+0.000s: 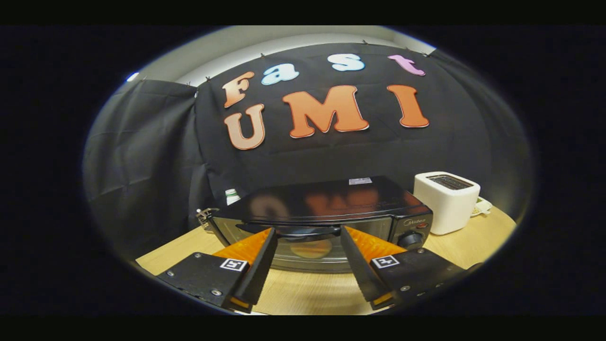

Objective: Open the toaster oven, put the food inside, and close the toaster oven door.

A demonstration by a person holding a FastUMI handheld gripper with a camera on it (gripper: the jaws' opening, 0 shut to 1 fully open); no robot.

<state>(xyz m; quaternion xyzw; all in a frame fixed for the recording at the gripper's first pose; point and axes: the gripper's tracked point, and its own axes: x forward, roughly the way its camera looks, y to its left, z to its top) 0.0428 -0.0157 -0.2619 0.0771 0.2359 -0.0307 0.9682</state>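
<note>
tongs [307, 231]: wide open, holding nothing, the 2 fingers spread before the oven door
toaster oven [326, 201]: door closed, at the back edge of the wooden table [307, 293], handle [303, 230] just ahead of the fingertips
knob [410, 240]: right end of the oven front
white toaster [447, 201]: near the back right corner, beside the oven

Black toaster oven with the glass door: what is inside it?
Through the closed glass door of the black toaster oven a blurry pale round shape shows; the rest is hidden. The open gripper flanks the handle.
</note>
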